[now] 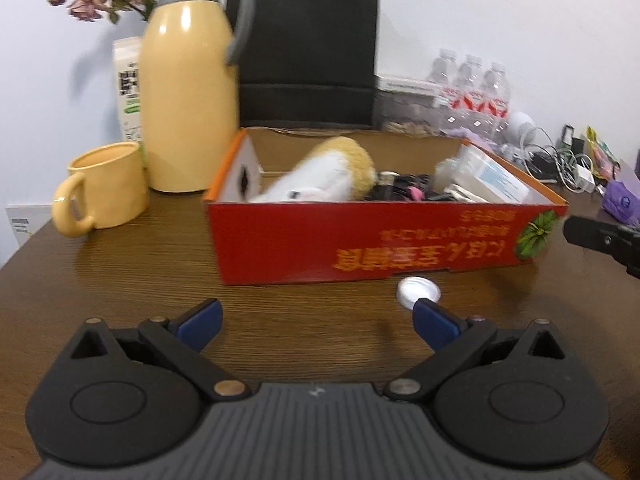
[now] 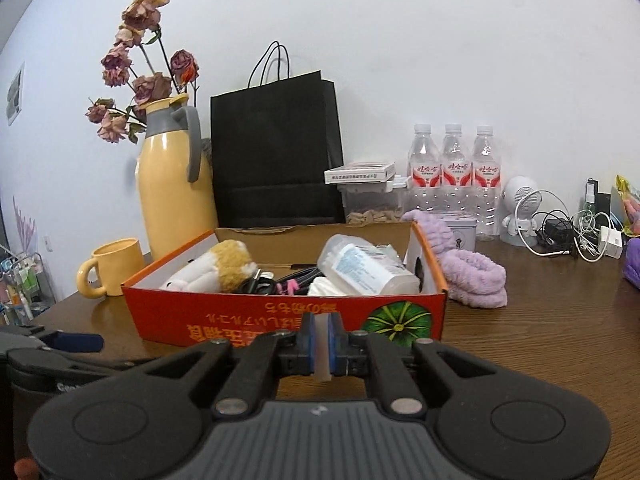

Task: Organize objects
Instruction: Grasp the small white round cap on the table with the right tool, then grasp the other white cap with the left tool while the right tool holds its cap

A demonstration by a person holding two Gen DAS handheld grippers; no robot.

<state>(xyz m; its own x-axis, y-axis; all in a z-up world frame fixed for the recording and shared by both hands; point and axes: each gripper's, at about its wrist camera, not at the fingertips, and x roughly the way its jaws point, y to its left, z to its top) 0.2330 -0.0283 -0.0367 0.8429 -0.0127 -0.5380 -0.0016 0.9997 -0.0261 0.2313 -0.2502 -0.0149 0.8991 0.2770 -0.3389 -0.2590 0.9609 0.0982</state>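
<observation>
Right gripper [image 2: 321,348] — clamped on pale strip [image 2: 322,356].

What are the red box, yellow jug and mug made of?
Red box: printed cardboard, matte; brown raw inner walls and folded flaps show. Yellow jug: glossy, hard body with bright highlights, likely painted metal or plastic; grey handle looks plastic. Mug: probably glazed ceramic, thick rim, soft sheen.
</observation>
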